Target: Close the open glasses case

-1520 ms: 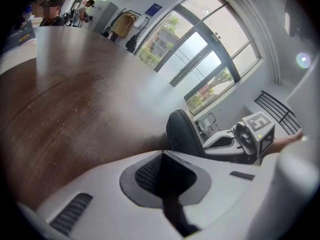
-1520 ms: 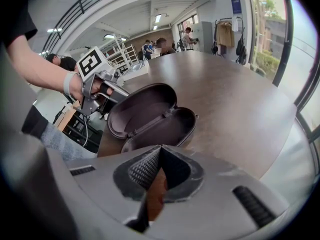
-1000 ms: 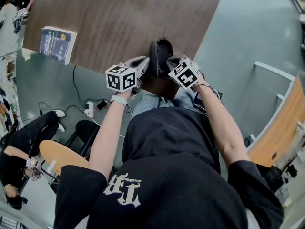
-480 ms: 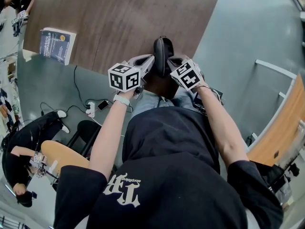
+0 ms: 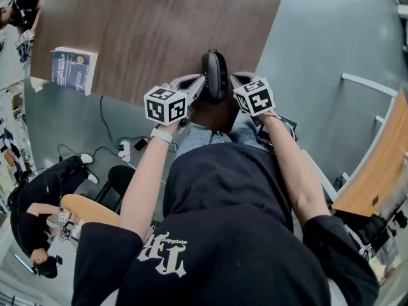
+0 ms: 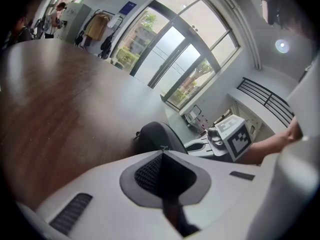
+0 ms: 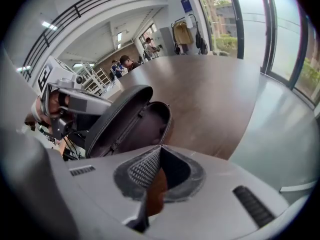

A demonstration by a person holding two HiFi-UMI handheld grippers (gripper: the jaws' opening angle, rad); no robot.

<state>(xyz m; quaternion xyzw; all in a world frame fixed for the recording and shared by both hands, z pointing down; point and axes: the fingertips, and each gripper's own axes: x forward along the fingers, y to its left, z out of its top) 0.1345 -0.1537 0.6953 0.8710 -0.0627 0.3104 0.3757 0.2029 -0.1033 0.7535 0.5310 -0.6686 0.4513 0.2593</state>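
Case [image 5: 215, 75]: lid ajar, nearly shut;
Left gripper [image 5: 203, 81]: jaws together, empty, beside case;
Right gripper [image 5: 233, 79]: likewise;
Remaining: press lid home

glasses case [image 5: 215, 75] folded narrower than 1 s ago, left gripper [image 5: 194, 83] and right gripper [image 5: 240, 80] pressed closer against it

A dark brown wooden table [image 5: 166, 24] is spreading across the far part of the head view, its near edge running slantwise. A blue softcover book [image 5: 73, 70] is lying flat at the table's near left corner, right against the rim. A black oval zip-up glasses case [image 5: 215, 75] is sitting at the near edge, well to the right of the book, with its lid standing partly raised
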